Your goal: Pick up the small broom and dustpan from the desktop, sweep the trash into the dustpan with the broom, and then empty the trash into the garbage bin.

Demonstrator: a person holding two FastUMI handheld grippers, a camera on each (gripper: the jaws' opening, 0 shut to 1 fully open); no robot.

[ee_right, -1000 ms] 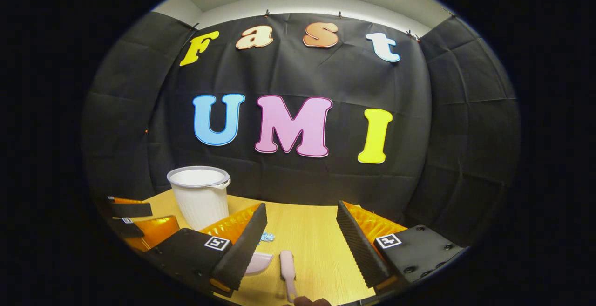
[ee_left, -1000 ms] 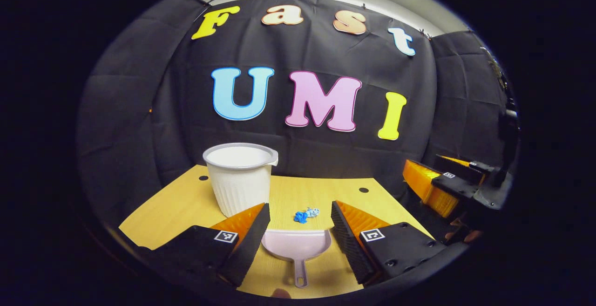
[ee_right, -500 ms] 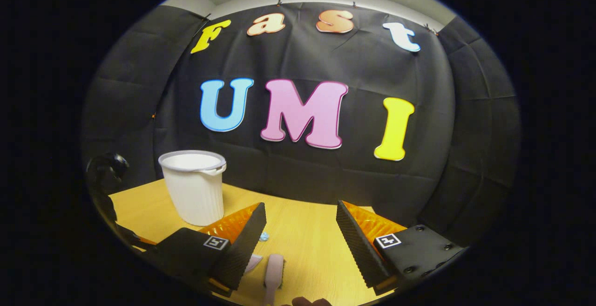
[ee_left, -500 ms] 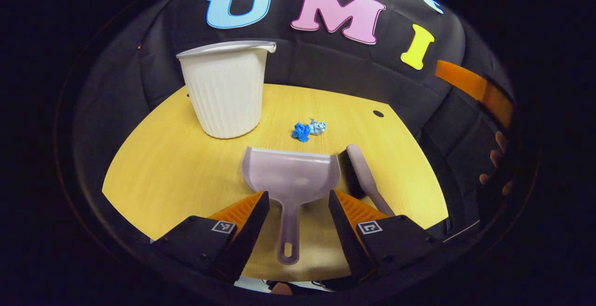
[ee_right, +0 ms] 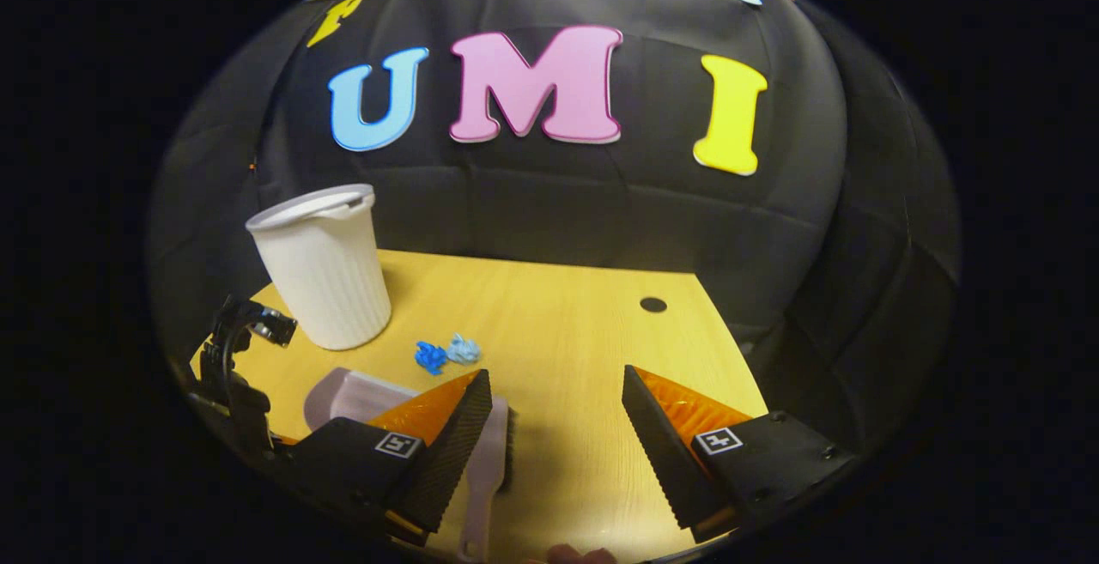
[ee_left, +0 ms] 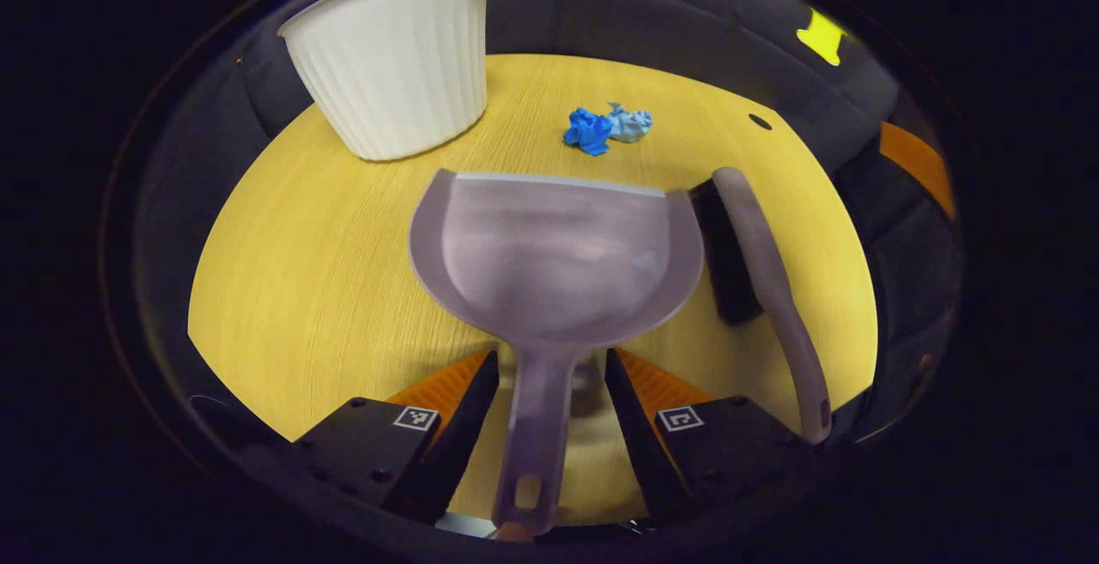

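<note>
Now, with your left gripper [ee_left: 549,375] jaws wide astride the dustpan [ee_left: 554,251] handle on the counter [ee_left: 300,246], close squarely on it, while your right gripper [ee_right: 558,414], also wide, shifts left over the broom [ee_right: 485,470].

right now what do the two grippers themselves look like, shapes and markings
Each gripper has two wedge-shaped fingers tapering forward, with ribbed inner faces. Behind each finger sits a flat plate with screw heads and a small square black-and-white marker tag. This holds for the left gripper in the left gripper view and the right gripper in the right gripper view. The right gripper view also shows the left gripper's body farther off, dark, with a cable.
</note>
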